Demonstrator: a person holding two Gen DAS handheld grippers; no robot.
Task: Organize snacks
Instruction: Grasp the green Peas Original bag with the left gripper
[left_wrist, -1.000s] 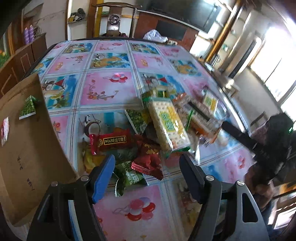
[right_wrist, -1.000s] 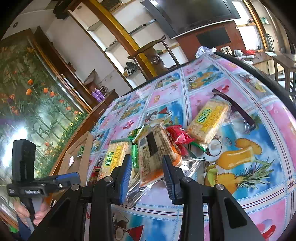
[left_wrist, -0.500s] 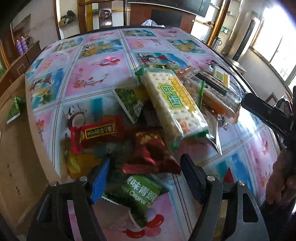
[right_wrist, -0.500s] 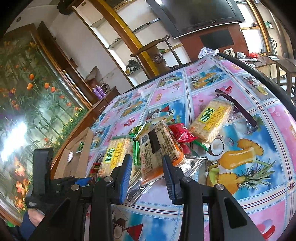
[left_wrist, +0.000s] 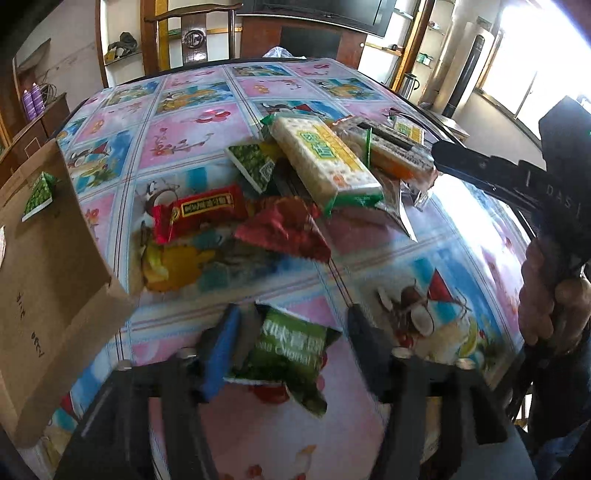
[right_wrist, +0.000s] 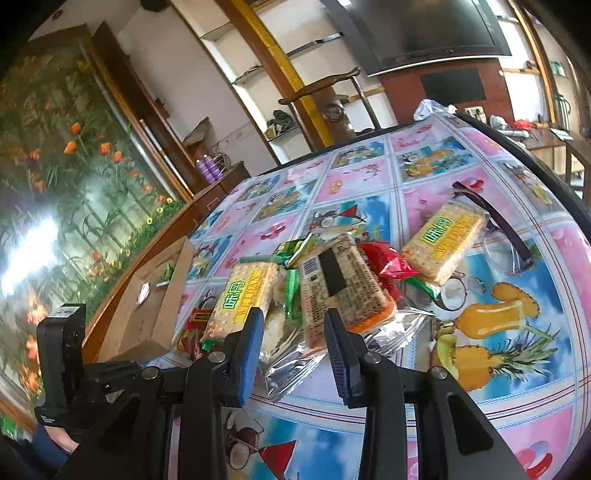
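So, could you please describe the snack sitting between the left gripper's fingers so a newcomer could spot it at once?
Start at the cardboard box on the fruit-print tablecloth. Nearer than the snack pile beside it, a small green packet lies alone between the left gripper fingers. It carries white lettering, unlike the red wrappers and long cracker packs.

Domestic living or dining room, identified by a round worktop (right_wrist: 424, 192) under a fruit-patterned plastic cloth, a carved wooden chair (left_wrist: 192, 37), a wall-mounted television (right_wrist: 424, 33) above a cabinet, open wall shelves (right_wrist: 280, 62) and a large floral mural (right_wrist: 66, 177).
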